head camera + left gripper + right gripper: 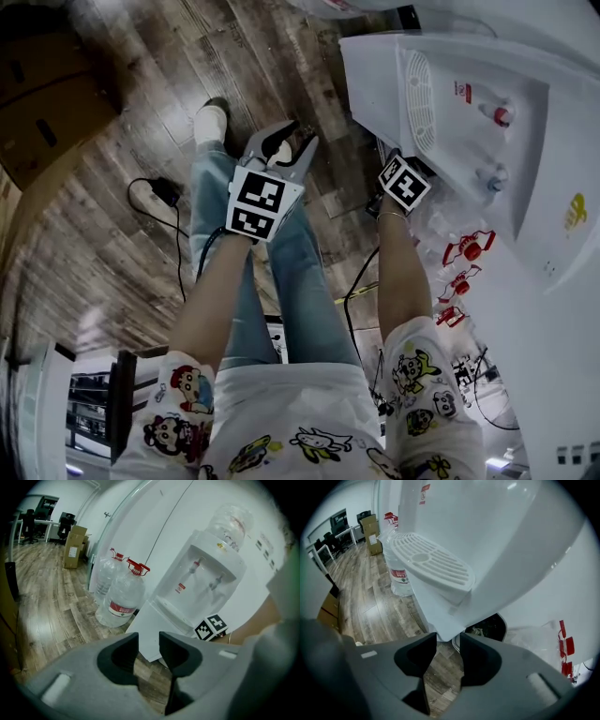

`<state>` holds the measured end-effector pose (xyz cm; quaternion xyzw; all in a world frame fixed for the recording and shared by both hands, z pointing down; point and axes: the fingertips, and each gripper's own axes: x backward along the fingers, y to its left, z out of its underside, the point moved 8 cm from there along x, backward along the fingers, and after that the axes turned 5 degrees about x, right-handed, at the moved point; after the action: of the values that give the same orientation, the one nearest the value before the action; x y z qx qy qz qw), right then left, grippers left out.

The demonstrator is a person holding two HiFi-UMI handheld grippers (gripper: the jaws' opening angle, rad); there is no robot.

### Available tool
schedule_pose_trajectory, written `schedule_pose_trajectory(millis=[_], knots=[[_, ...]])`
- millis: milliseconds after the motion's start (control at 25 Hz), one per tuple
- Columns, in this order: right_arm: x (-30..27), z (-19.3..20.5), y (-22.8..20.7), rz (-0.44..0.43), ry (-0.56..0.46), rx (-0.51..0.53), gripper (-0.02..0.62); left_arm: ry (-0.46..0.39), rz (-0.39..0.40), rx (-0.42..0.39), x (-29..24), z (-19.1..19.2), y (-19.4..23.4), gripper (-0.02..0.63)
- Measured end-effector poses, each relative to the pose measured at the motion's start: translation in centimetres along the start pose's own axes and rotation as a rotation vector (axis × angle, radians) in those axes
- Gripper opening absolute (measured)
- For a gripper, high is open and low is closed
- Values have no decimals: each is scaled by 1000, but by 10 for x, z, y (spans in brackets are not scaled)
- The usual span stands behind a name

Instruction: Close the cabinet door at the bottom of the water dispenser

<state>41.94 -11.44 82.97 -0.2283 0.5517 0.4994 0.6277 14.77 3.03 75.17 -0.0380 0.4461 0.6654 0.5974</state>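
Note:
The white water dispenser (487, 122) stands at the right, a bottle on top of it (229, 520). Its bottom cabinet door (152, 630) hangs open, a white panel swung out over the floor. In the right gripper view the door (436, 606) hangs under the drip tray (433, 566), beside the dark cabinet opening (487, 627). My right gripper (448, 637) is open, its tips just short of the door's lower corner, nothing between the pads. Its marker cube (404, 183) shows against the dispenser's front. My left gripper (295, 138) hangs open and empty over the floor, away from the door.
Large water bottles with red caps (123, 597) stand on the wood floor beside the dispenser, and others (469, 248) lie to its right. A cardboard box (47, 103) sits far left. A black cable and plug (164, 192) lie on the floor by the person's legs (281, 281).

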Motion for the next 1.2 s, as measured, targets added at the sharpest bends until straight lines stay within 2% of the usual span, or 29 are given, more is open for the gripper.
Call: schedule_pose_trajectory(millis=[200, 400, 760, 960, 1200], knots=[[-4, -6, -11, 20, -17, 16, 158, -5, -1, 2, 0, 5, -2, 137], [-9, -7, -22, 56, -37, -20, 119, -10, -11, 14, 3, 10, 2, 137], [-6, -6, -14, 49, -19, -10, 126, -23, -34, 24, 10, 4, 13, 137], [22, -11, 6, 8, -10, -15, 132, -20, -19, 15, 19, -21, 13, 137], [80, -44, 50, -114, -87, 20, 133, -27, 22, -50, 43, -87, 4, 137]])
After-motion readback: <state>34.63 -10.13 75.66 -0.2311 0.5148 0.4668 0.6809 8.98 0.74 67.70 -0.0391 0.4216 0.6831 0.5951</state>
